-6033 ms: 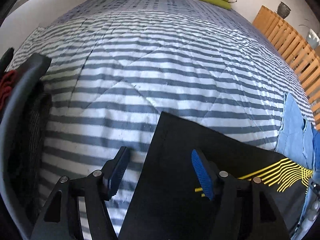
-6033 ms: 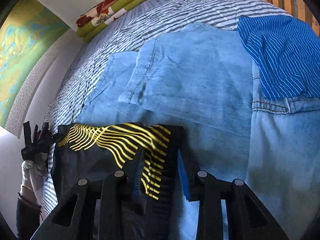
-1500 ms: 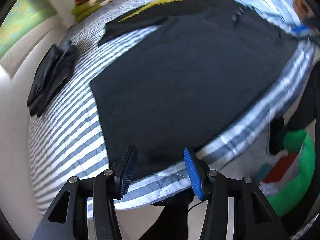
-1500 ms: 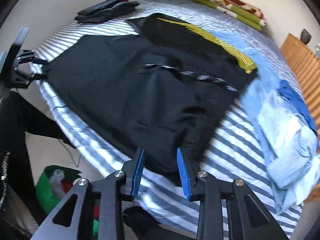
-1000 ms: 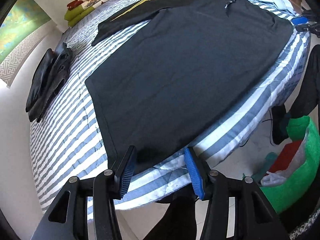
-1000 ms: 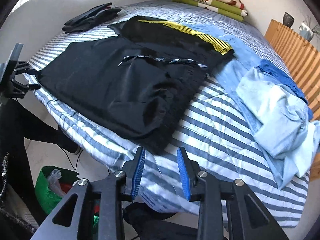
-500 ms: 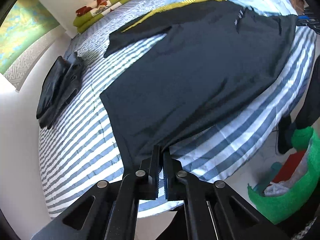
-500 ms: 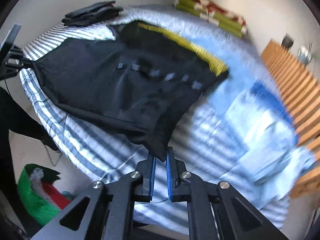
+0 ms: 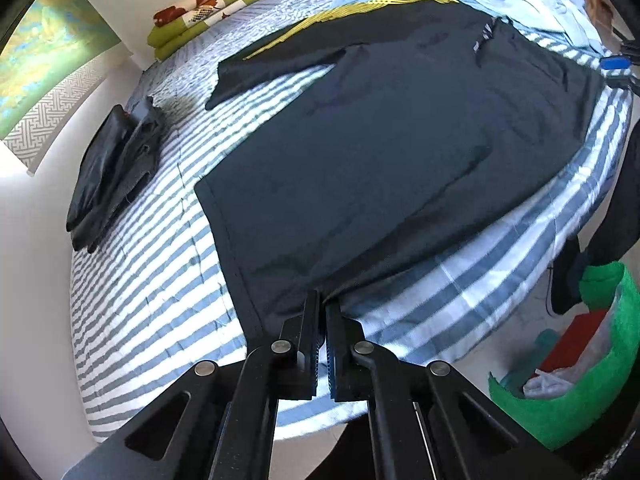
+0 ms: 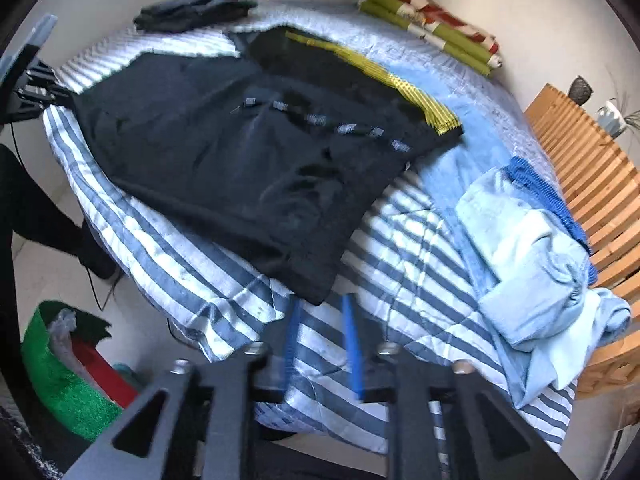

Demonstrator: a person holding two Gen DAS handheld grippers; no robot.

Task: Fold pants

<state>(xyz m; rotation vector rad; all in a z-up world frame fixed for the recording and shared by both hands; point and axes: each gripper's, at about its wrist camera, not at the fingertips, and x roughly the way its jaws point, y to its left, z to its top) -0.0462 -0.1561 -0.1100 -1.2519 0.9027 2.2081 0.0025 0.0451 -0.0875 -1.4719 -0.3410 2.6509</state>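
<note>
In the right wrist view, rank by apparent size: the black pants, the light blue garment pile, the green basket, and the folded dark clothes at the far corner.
1. black pants
2. light blue garment pile
3. green basket, cut off by the frame edge, so its rank is unsure
4. folded dark clothes, smallest, though farthest from the camera

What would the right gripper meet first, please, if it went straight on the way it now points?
Probably the near corner of the spread black pants, just ahead of the open right gripper over the blue-and-white striped quilt; blur leaves depth uncertain.
</note>
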